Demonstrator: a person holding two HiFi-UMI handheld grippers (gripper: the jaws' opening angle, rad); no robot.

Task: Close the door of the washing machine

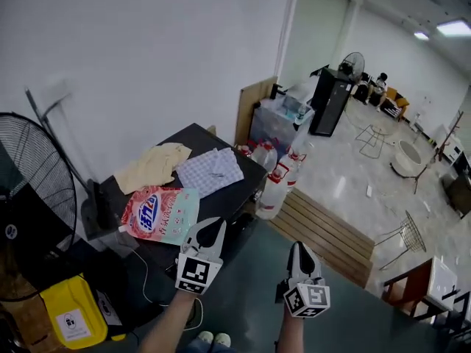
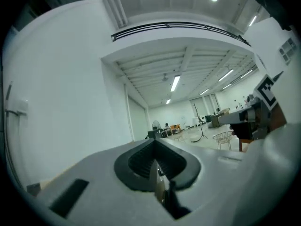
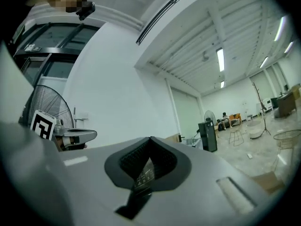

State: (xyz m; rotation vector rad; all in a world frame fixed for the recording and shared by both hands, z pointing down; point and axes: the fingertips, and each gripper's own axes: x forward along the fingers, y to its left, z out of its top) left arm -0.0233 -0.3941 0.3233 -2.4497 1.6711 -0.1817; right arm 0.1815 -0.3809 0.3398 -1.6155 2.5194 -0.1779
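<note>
No washing machine or its door shows in any view. In the head view both grippers are held up level in front of me, over a dark floor. My left gripper (image 1: 213, 227) is shut with nothing between its pads, and its own view shows the jaws (image 2: 155, 143) pressed together against a white wall. My right gripper (image 1: 300, 249) also looks shut and empty, its jaws (image 3: 150, 141) meeting at a point. Each gripper appears at the edge of the other's view: the right gripper (image 2: 256, 117) and the left gripper (image 3: 70, 135).
A black table (image 1: 190, 134) at the left carries a beige cloth (image 1: 153, 166), a checked cloth (image 1: 212, 171) and a pink detergent bag (image 1: 160, 213). A standing fan (image 1: 29, 197) and a yellow container (image 1: 70, 315) are at far left. Plastic bottles (image 1: 276, 182) and a wooden platform (image 1: 324, 230) lie ahead.
</note>
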